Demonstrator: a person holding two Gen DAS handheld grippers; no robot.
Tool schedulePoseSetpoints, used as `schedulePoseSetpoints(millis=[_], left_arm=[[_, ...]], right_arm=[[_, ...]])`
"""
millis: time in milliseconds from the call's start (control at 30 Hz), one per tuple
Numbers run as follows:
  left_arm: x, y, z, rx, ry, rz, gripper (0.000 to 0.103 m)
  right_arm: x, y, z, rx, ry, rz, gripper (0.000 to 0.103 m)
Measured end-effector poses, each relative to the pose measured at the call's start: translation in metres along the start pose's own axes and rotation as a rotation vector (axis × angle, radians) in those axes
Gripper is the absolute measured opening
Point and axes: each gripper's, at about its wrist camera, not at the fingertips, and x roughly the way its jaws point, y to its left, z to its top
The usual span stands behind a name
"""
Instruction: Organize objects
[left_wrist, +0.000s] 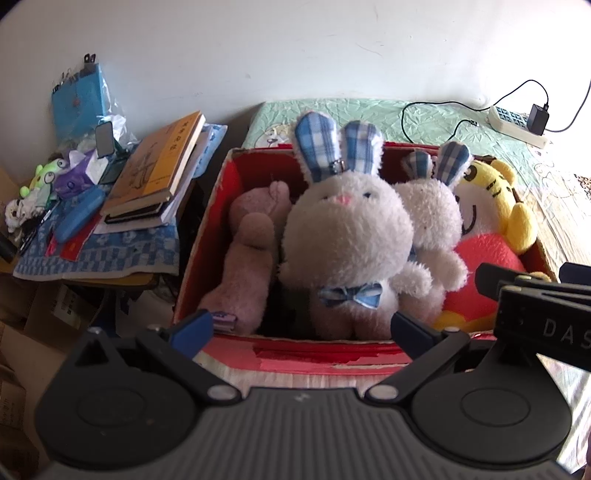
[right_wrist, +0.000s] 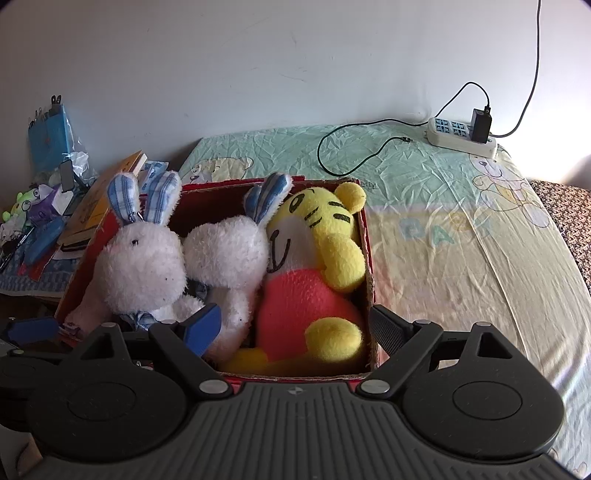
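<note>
A red cardboard box stands on the bed. In it sit a pink plush, a big white rabbit with blue plaid ears, a smaller white rabbit and a yellow tiger plush. My left gripper is open and empty at the box's near edge, in front of the big rabbit. My right gripper is open and empty at the near edge, its fingers either side of the tiger's legs.
A cluttered side table left of the box holds books, a blue pencil case and small toys. A power strip with a charger and black cable lies on the green bed sheet behind the box.
</note>
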Motion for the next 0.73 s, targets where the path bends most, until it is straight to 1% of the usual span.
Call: schedulePoseSetpoints(millis=[233,733], left_arm=[[0.0003,0.0010,-0.0028,0.004,0.003,-0.006,0.103],[-0.0004,0.0019,-0.0063,0.010,-0.021,-0.019,0.102]], right_arm=[[-0.0022,0.0042,-0.0032,-0.012,-0.008,-0.005,0.089],[-0.0031,0.0065,-0.0082,0.021,-0.002,-0.004,0.089]])
